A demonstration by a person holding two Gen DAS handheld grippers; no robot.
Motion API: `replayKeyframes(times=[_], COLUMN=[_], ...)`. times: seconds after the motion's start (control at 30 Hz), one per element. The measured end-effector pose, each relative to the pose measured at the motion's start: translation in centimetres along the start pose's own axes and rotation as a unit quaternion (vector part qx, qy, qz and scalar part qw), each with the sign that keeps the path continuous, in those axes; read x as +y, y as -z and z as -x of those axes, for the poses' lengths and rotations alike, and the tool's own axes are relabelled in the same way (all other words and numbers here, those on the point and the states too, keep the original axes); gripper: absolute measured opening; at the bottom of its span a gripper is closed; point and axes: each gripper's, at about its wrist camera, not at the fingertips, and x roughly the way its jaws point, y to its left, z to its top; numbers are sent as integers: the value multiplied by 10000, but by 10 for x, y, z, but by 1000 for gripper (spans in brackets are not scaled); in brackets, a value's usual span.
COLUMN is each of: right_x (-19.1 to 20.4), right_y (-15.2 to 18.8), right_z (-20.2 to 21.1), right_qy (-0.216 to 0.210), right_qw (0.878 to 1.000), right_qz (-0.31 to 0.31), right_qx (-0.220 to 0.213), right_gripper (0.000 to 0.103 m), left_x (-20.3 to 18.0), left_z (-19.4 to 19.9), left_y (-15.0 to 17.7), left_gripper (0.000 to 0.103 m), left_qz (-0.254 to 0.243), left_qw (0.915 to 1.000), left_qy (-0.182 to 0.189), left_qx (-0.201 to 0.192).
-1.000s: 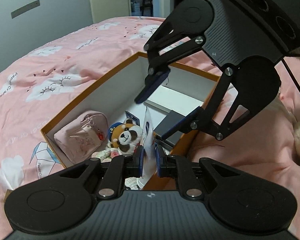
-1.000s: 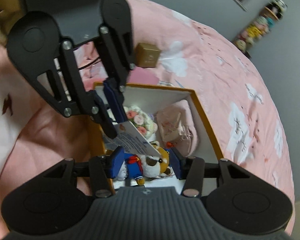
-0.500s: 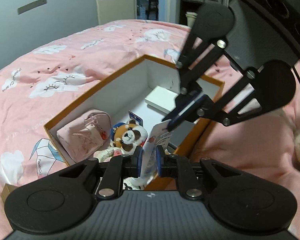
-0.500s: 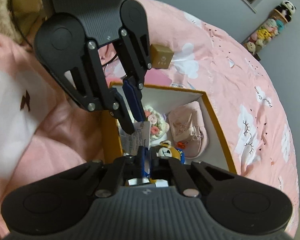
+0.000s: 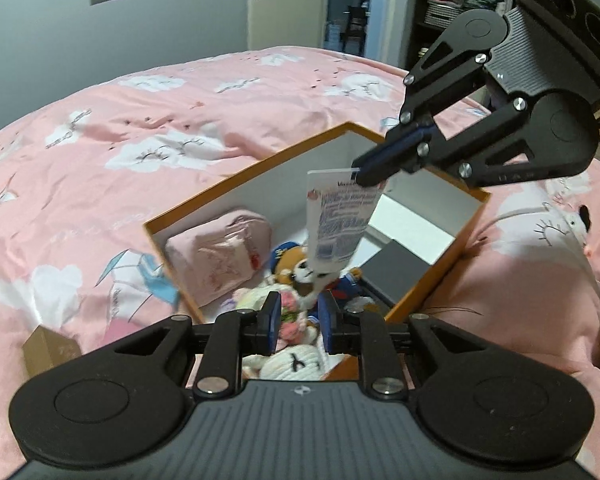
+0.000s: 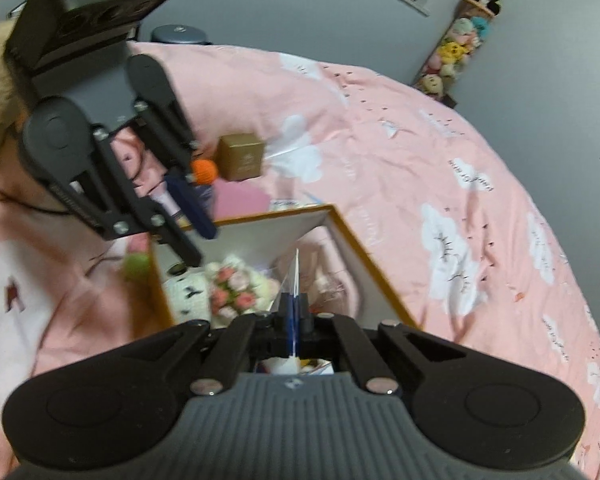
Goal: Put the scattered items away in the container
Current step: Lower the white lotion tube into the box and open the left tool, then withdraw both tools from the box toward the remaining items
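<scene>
An orange-rimmed white box (image 5: 260, 166) sits on the pink bed. It holds a pink pouch (image 5: 220, 256), a plush bear (image 5: 296, 268), a knitted flower bunch (image 6: 236, 292), a white box (image 5: 408, 224) and a dark grey box (image 5: 396, 272). My right gripper (image 5: 370, 174) is shut on the crimped end of a white tube (image 5: 336, 220), which hangs over the box; in the right wrist view the tube (image 6: 296, 276) shows edge-on between the shut pads. My left gripper (image 5: 298, 324) is open just below the tube's cap and holds nothing.
A small brown cube box (image 6: 242, 156) and an orange ball (image 6: 204, 170) lie on the bed beyond the box's corner. A green ball (image 6: 138, 264) lies outside the box wall. A soft toy (image 5: 580, 220) lies on the bed to the right. A door stands behind.
My right gripper closed on the tube's top end, and my left gripper opened and let go of its cap end. The tube now hangs from the right gripper, higher over the box.
</scene>
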Motion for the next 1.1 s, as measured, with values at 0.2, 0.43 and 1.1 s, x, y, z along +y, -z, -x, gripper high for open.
replayKeyframes(times=[0.2,0.43,1.1], right_x=[-9,-16,-44], right_y=[-14,-36,-18], right_z=[-22,-62,-142], right_qy=[136,-8,-665], right_qw=[9997,9989,9719], right_qz=[58,85,-2215], right_qx=[-173,-466,-430], right_gripper=[0,0,1], left_x=[13,22,31], left_z=[5,11,13], left_y=[2,7,20], left_gripper=[23,23,23], left_qz=[230,379,749], left_qw=[9996,9988,9967], left_qy=[-157,-295,-293], left_qx=[-12,13,80])
